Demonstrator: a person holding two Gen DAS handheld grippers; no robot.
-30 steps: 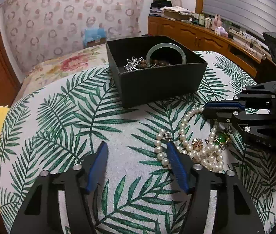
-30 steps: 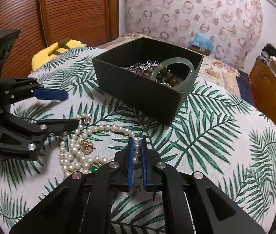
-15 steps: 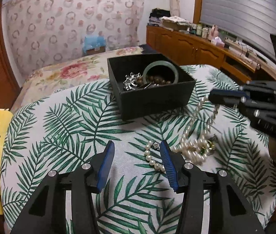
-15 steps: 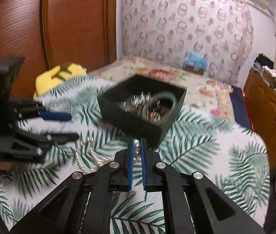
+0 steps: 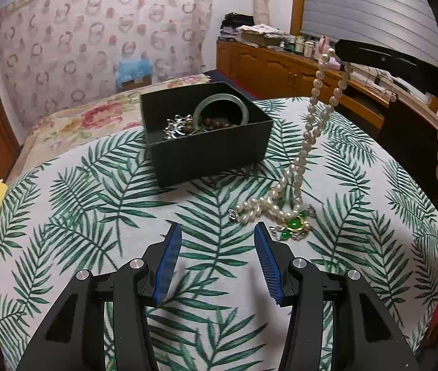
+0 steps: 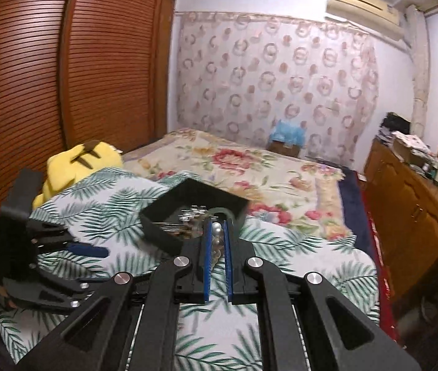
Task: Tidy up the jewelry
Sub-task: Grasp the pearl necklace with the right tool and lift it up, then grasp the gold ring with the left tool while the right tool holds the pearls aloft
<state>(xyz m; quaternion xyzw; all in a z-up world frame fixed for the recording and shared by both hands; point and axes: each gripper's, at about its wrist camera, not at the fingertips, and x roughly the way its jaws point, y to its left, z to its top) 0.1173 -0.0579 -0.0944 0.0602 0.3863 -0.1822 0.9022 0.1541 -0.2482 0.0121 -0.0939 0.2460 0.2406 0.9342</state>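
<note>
Palm-leaf cloth point(image 5: 101, 191) covers the table. Right hand-held gripper point(image 6: 218, 232) pinches the pearl necklace point(image 5: 307, 142), hanging beside the black box point(image 5: 209, 151), pendant end touching cloth. Left hand-held gripper point(image 5: 217, 247) is spread.

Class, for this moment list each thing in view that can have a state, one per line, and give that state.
Pearl necklace: partly lifted, pendant end on the tablecloth.
Black box: open, holding jewelry.
Jade bangle: leaning inside the box.
Right gripper: shut on the pearls.
Left gripper: open, empty.
</note>
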